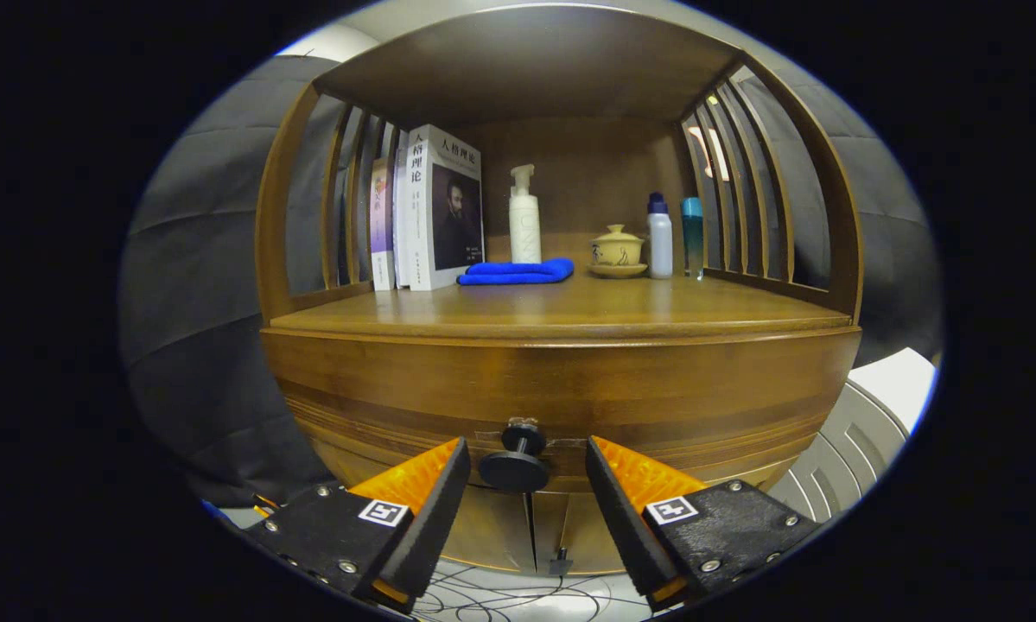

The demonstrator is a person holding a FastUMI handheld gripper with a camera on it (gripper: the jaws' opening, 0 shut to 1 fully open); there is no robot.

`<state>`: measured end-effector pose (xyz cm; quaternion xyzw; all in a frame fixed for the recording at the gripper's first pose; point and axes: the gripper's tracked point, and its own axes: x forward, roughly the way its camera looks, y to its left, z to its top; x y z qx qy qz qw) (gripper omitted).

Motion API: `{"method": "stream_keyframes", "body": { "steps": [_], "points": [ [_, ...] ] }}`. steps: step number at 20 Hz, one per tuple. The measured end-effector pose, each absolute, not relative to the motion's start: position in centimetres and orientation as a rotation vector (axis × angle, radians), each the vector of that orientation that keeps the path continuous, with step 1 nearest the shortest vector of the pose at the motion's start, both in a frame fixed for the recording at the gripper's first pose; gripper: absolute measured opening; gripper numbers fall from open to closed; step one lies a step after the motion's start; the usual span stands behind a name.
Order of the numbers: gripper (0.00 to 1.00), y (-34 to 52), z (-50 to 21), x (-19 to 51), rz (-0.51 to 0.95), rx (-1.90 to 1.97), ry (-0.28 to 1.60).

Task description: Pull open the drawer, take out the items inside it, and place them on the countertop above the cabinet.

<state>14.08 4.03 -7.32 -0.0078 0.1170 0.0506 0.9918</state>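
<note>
Low in the middle of the frame, the gripper (526,471) is wide open around the drawer knob (515,462), not touching it, ready to squeeze and pull.

Books (435,212) stand upright at the slatted side. Next is a white pump bottle (524,216), w/ a folded blue cloth (518,272) just in front. Then a lidded cup (618,248) on a saucer, a white bottle (659,235) and a teal bottle (692,235), close together.
</note>
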Motion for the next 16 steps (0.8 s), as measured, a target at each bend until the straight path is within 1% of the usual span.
{"method": "stream_keyframes", "body": {
  "steps": [3, 5, 7, 11, 16],
  "points": [
    [0.7, 4.5, -7.4, 14.7, 0.113, -0.001, 0.236],
    [0.65, 5.0, -7.5, 15.1, 0.138, -0.019, 0.231],
    [0.48, 5.2, -7.5, 15.1, 0.149, -0.032, 0.228],
    [0.36, 5.2, -7.7, 15.0, 0.157, -0.075, 0.234],
    [0.36, 5.0, -7.7, 14.1, 0.147, -0.087, 0.224]
  ]
}}
